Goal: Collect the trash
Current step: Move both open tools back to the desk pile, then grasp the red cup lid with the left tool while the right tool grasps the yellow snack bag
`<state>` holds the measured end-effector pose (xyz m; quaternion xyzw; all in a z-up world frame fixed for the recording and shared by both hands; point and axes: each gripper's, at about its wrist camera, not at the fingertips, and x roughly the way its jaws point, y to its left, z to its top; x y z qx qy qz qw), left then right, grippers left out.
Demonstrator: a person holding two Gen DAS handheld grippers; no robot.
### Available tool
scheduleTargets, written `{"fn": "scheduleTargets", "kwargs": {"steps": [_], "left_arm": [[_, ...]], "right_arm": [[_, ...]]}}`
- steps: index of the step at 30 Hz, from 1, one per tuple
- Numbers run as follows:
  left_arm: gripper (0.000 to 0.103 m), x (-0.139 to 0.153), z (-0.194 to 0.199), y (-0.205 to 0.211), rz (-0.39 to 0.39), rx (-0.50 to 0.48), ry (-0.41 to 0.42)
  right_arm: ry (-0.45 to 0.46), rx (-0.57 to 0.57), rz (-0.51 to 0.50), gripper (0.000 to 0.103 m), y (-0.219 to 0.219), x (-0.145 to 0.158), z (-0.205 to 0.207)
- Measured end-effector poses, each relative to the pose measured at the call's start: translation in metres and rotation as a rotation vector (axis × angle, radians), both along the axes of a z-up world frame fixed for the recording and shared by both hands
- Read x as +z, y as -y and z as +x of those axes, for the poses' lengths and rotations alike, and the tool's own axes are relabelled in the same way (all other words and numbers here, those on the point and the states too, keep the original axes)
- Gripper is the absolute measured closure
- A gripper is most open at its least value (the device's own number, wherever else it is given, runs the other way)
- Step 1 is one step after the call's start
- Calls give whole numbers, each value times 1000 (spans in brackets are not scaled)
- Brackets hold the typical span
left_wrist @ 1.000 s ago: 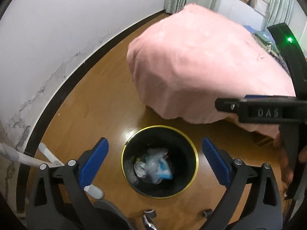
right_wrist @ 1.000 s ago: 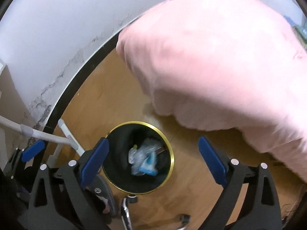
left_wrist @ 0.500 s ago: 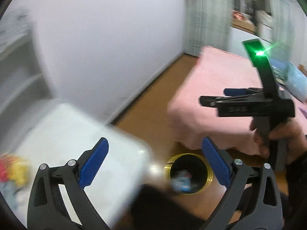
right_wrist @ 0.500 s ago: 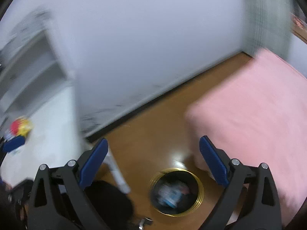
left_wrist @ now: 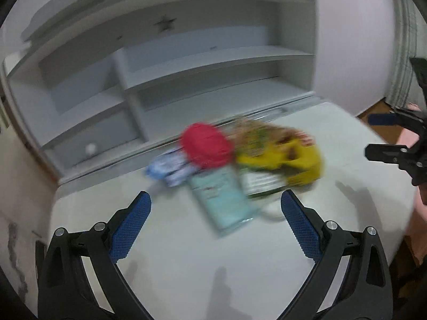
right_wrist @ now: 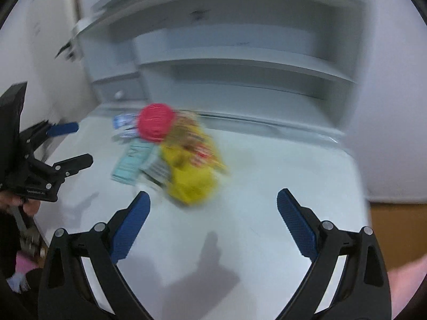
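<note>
Your left gripper [left_wrist: 214,220] and right gripper [right_wrist: 212,220]: both spread wide, empty. Blurred trash pile [left_wrist: 234,160] lies on white desk [left_wrist: 186,261] just ahead. Step: approach. Next: close on pale blue packet [left_wrist: 222,200], nearest left fingers.

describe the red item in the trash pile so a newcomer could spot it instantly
On the white desk, below the shelf unit, lies a small pile of wrappers. The red round item sits at its back, between the blue-white wrapper and the yellow bag: the only red, disc-like piece.
</note>
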<state>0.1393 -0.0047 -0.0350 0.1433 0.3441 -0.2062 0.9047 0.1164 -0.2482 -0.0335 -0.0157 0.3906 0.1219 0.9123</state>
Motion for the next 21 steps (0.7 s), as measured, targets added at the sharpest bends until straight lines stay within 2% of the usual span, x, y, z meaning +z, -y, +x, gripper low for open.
{"fn": "scheduleTargets", "kwargs": {"steps": [5, 9, 10, 11, 13, 14, 18, 21], "left_arm": [[8, -13, 24, -22, 17, 0, -18], [8, -11, 35, -13, -3, -53, -19], [8, -11, 39, -13, -1, -63, -13], [8, -10, 45, -6, 5, -73, -7], [8, -12, 56, 4, 19, -84, -8], [8, -13, 63, 11, 26, -97, -9], [8, -17, 80, 35, 73, -128, -7], [8, -27, 94, 59, 167, -122, 20]], "right_arm": [[-97, 94, -87, 11, -42, -33, 69], [-146, 105, -120, 12, -44, -52, 93], [-152, 112, -112, 21, -44, -55, 95], [-162, 122, -103, 42, -44, -57, 96], [-155, 114, -111, 52, -42, -58, 97], [-148, 112, -95, 55, -38, -54, 94], [-99, 76, -46, 56, -27, -38, 77], [-80, 55, -13, 56, -13, -27, 62]]}}
